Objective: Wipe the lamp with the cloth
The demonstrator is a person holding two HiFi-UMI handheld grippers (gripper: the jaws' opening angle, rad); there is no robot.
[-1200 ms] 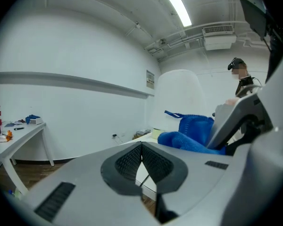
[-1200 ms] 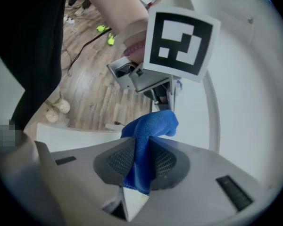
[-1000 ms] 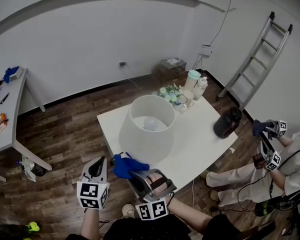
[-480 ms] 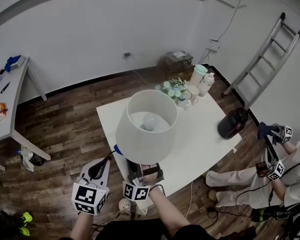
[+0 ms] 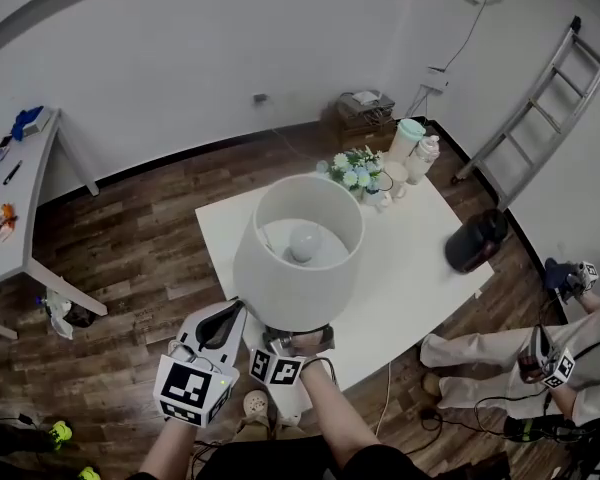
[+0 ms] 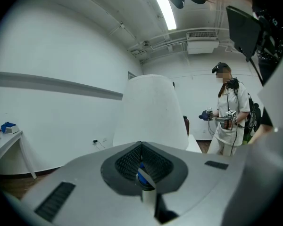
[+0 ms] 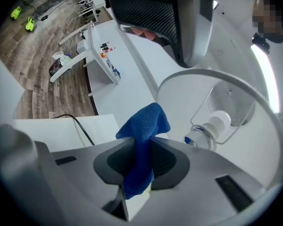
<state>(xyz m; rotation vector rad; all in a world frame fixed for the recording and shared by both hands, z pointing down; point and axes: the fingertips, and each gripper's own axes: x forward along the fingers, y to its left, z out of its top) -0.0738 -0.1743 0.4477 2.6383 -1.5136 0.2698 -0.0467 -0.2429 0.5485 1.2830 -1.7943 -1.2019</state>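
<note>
While the right gripper (image 7: 141,147) pinches the blue cloth (image 7: 145,124) tight between its jaws, it points up under the lampshade (image 7: 262,112), just below the bulb (image 7: 218,122). The left gripper (image 6: 141,149), jaws together, faces the shade's outside; a blue speck between them may be cloth. Wiping looks barely begun, and most of the shade, standing on the white table (image 5: 410,258), seems left to do.

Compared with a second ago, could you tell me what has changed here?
The right tool, shut on the blue cloth, moved from beside the lampshade to beneath its rim. The left tool stayed close by; nothing on the white table shifted.
</note>
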